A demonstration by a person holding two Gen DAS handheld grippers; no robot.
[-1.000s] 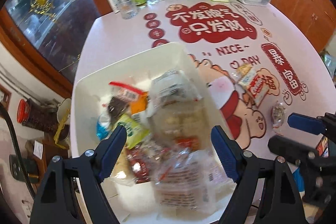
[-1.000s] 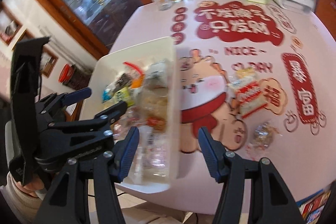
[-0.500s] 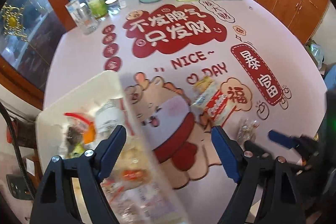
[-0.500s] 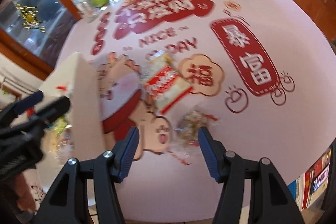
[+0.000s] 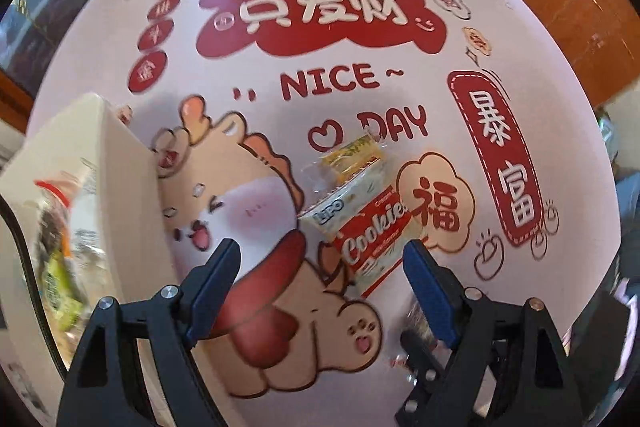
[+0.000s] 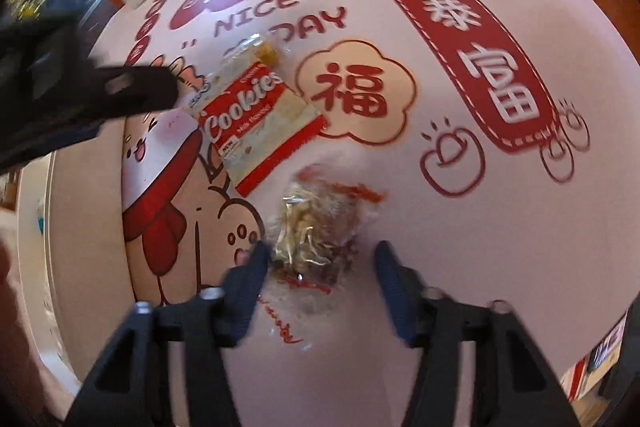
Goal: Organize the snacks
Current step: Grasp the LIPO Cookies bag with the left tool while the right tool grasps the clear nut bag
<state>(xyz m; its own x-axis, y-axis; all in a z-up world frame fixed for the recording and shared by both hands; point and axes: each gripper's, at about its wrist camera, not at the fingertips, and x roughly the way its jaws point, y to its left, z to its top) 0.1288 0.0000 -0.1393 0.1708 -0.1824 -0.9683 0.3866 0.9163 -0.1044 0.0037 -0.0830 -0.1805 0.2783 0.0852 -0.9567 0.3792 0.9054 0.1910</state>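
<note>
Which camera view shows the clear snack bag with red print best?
The right wrist view: the clear snack bag lies whole and near, between the open fingers of the right tool. The left wrist view shows only a blurred edge of it behind a finger.

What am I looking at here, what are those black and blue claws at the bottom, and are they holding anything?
Those claws are two hand-held grippers; a person holds one in each hand, and each carries a fisheye camera looking along its fingers. One picture comes from the left gripper, the other from the right gripper. Both are open and hold nothing. On the printed tablecloth lie a red and white cookie pack, a yellow snack right behind it, and a clear snack bag which the right gripper's fingers straddle. At the left stands a white bin with snacks already inside.
</note>
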